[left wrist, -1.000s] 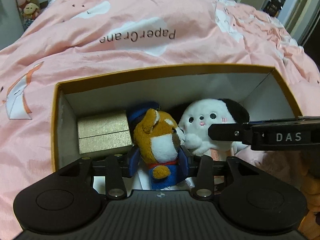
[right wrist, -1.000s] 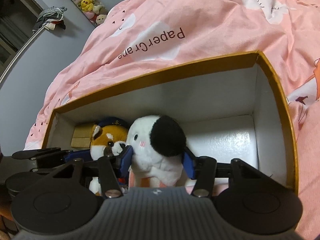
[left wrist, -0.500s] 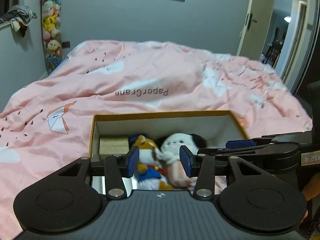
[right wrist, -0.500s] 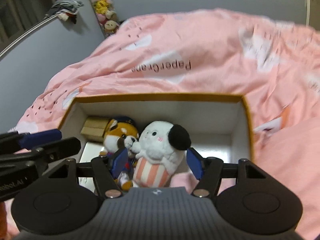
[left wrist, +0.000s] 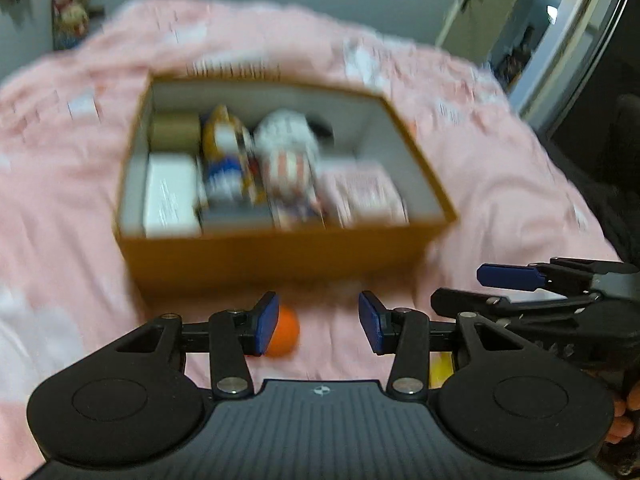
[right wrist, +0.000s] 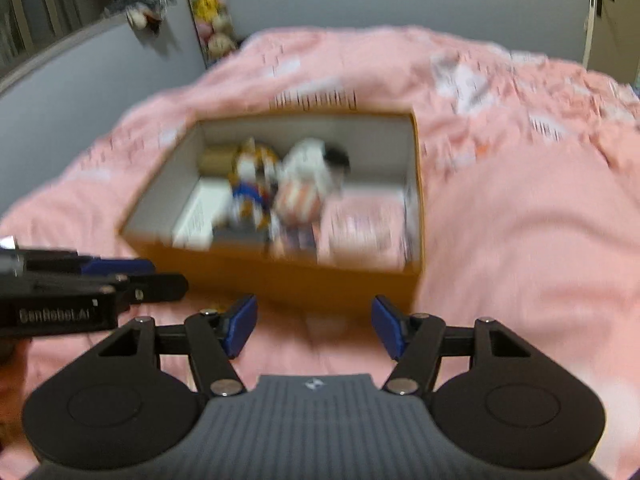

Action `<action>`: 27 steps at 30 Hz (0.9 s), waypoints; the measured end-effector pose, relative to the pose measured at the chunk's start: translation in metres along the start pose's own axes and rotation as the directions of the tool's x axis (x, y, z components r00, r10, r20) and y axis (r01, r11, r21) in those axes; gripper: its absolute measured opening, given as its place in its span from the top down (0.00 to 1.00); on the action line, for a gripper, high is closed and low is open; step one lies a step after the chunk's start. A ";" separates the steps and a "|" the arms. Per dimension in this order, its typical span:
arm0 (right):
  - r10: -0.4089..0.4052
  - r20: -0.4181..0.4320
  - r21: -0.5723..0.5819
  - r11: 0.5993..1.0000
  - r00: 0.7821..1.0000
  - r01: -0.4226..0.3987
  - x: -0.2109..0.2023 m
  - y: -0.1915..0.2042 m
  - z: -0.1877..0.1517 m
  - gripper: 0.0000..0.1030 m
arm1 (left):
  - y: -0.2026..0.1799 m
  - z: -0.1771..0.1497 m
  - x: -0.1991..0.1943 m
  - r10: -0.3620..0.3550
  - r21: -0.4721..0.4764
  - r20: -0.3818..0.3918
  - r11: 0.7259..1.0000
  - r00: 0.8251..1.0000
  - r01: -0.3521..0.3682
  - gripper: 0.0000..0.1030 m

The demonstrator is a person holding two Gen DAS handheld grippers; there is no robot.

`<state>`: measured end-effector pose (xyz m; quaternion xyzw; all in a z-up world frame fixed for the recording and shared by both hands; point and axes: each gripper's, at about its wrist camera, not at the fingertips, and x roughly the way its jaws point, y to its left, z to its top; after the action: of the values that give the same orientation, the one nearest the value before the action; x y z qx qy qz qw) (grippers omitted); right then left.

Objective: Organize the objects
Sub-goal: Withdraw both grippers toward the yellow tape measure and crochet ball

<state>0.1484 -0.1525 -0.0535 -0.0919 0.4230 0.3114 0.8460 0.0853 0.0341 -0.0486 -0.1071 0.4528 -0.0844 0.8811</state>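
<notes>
A: Left claw (left wrist: 316,322) has its jaws apart and nothing between them; right claw (right wrist: 314,326) is the same, spread and empty. Both hover over the bed (right wrist: 520,240), just short of the box (left wrist: 280,256).

B: Where do the things stand?

A: The box sits on the pink cover, holding the orange plush (left wrist: 224,140), the white plush (left wrist: 288,140), a gold case (left wrist: 174,132) and some flat packets, all blurred.

B: So what's next?

A: An orange ball (left wrist: 284,332) lies outside, near the box's front wall, touching the left claw's pad in view. I'd judge that's the next pick: lower, close, lift over the wall.

B: Obstacles?

A: The box looks crowded, and the right claw hangs close alongside.
</notes>
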 end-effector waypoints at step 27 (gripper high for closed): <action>0.086 -0.385 -0.110 0.984 0.919 -0.138 -0.006 0.016 -0.084 0.43 | -0.026 -0.070 0.023 -0.085 0.136 -0.396 0.979 0.914 0.150 0.61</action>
<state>0.0802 -0.1780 -0.0996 -0.1831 0.5607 0.3638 0.7209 0.0406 -0.0044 -0.0995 -0.0426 0.6027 -0.1939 0.7729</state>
